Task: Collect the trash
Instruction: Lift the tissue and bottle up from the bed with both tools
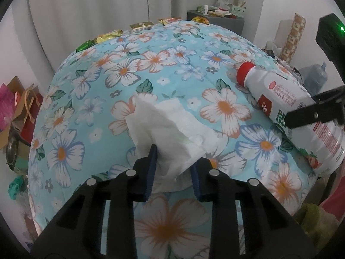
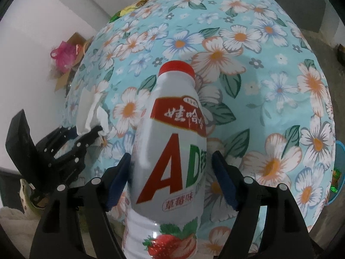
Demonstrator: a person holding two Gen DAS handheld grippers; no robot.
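Both tools are loaded. Left tool (image 1: 173, 168) pinches a tissue (image 1: 170, 127); right tool (image 2: 170, 177), spread wide, clamps a bottle (image 2: 172, 151).

A crumpled tissue (image 1: 170, 129) lies on the bedspread (image 1: 163, 64) near its near edge, its near end between the fingers of the left gripper (image 1: 173, 168). To its right, toward the right edge, a bottle (image 1: 286, 108) lies on its side — cap pointing to the far side — between the fingers of the right gripper (image 2: 172, 181). Along the far edge sit several snack wrappers (image 1: 141, 26) in a row. Behind the far right corner stands a cabinet (image 1: 215, 19) with small items on top.
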